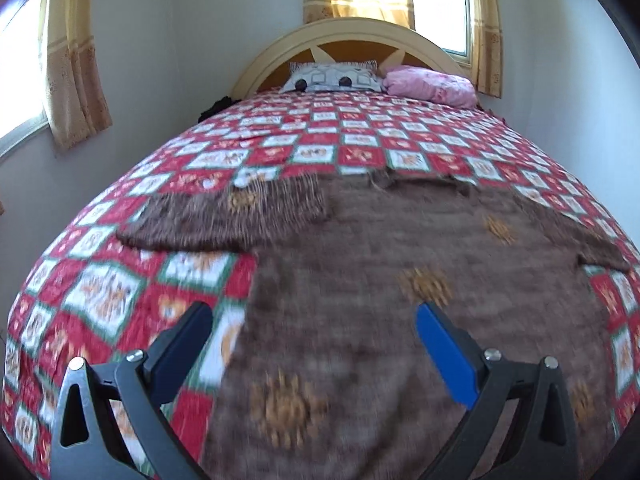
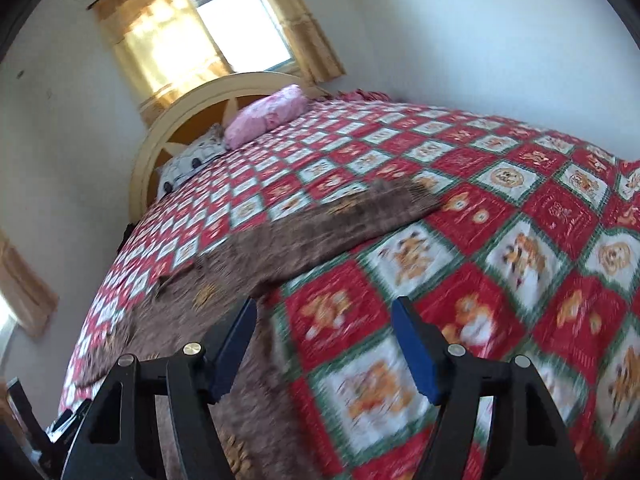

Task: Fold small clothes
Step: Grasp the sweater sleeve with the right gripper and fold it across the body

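Observation:
A brown short-sleeved shirt with orange-gold motifs (image 1: 380,256) lies spread flat on the bed, collar toward the headboard, one sleeve out to the left (image 1: 224,216). My left gripper (image 1: 314,316) is open and empty, held just above the shirt's lower left part near its left edge. In the right wrist view the same shirt (image 2: 256,256) lies left of centre, its right sleeve (image 2: 384,208) stretched out. My right gripper (image 2: 324,320) is open and empty, above the shirt's right side edge and the bedspread.
The bed is covered by a red, white and green checked bedspread (image 1: 120,288). A patterned pillow (image 1: 332,78) and a pink pillow (image 1: 430,84) lie by the arched headboard (image 1: 352,30). Curtained windows and white walls surround the bed.

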{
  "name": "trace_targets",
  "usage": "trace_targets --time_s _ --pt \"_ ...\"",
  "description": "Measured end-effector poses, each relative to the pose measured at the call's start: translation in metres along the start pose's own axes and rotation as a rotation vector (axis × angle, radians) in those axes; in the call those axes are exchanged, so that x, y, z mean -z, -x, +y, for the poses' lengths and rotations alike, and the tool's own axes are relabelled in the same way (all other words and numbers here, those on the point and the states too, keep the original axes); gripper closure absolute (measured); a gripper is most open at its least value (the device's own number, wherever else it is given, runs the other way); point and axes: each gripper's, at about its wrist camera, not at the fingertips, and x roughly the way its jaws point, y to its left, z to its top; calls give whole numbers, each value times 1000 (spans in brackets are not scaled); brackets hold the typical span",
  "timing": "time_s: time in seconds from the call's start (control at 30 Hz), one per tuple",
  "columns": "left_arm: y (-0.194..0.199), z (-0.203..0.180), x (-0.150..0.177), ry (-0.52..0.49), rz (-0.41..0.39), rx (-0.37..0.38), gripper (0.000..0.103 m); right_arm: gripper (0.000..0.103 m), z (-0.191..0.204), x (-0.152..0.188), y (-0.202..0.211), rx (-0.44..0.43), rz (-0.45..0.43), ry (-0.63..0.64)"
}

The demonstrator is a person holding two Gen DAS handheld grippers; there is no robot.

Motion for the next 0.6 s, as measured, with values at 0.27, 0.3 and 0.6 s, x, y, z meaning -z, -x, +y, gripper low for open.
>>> trace_targets --time_s 0.27,0.3,0.6 --pt "-57 -3 -4 12 56 -54 0 43 -75 -71 -89 129 82 -198" --pt "-62 -2 -4 18 58 -61 0 47 -76 -75 -100 177 84 -168" --pt "-90 21 5 147 194 -32 0 50 -70 -88 -164 292 139 -47"
